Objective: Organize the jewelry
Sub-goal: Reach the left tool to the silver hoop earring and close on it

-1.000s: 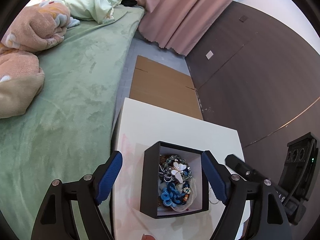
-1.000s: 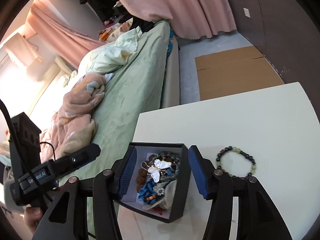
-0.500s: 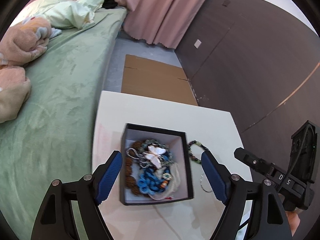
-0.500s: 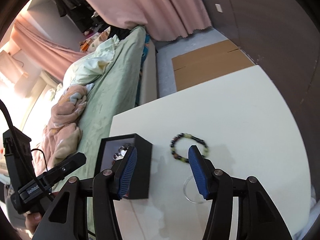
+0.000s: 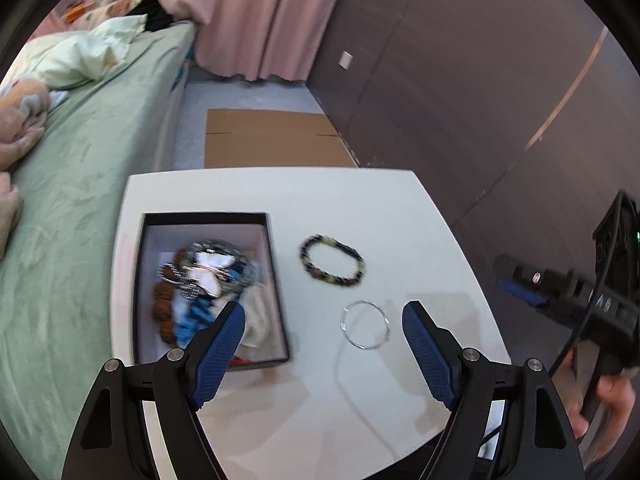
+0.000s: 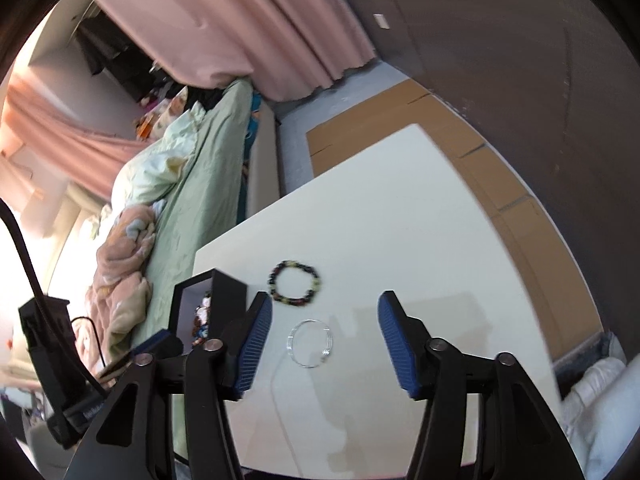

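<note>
A black jewelry box (image 5: 140, 280) full of mixed jewelry (image 5: 204, 280) sits on the left of the white table (image 5: 280, 196). A dark beaded bracelet (image 5: 333, 261) and a thin clear bangle (image 5: 365, 324) lie on the table to its right. My left gripper (image 5: 323, 314) is open and empty above the table, with the bangle between its fingers. My right gripper (image 6: 325, 308) is open and empty, above the same bangle (image 6: 311, 343). The bracelet (image 6: 295, 283) and the box (image 6: 224, 300) lie ahead of it and to the left.
A green bed (image 5: 80, 152) with bedding runs along the table's left side. Flat cardboard (image 5: 272, 142) lies on the floor beyond the table. A dark wall (image 5: 480, 100) stands to the right and a pink curtain (image 5: 260, 12) hangs behind. The right gripper's body (image 5: 580, 304) is at the right edge.
Both grippers have swung right, away from the box. The bracelet and the bangle have come into view and the bangle now lies between the fingers of each gripper. Both stayed open.
</note>
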{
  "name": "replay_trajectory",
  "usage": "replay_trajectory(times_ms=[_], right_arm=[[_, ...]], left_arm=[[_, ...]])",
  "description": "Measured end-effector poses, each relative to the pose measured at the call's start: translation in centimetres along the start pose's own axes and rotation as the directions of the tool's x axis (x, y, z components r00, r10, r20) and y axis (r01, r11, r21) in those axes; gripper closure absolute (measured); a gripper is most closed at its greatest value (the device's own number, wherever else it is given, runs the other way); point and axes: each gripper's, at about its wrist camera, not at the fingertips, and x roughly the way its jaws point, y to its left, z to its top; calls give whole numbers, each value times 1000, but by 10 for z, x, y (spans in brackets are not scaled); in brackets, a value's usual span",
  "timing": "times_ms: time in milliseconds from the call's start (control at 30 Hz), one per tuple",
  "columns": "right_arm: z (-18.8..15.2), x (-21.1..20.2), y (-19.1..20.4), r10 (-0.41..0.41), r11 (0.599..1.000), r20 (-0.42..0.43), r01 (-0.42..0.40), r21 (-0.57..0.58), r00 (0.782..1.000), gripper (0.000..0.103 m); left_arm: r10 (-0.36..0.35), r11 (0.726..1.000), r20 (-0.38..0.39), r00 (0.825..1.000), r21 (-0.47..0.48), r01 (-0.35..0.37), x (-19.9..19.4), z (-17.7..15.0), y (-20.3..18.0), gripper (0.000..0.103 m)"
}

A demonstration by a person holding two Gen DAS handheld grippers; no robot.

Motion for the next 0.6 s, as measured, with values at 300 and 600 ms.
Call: replay_trajectory(times_ms=[300, 600], right_arm=[[6, -18, -39, -14, 996, 21, 12, 92, 1000, 12], [9, -20, -51, -40, 993, 20, 38, 107, 999, 10]], left_arm=[[12, 995, -37, 999, 95, -9, 27, -10, -37, 21], [66, 980, -114, 991, 193, -43, 67, -24, -63, 21]])
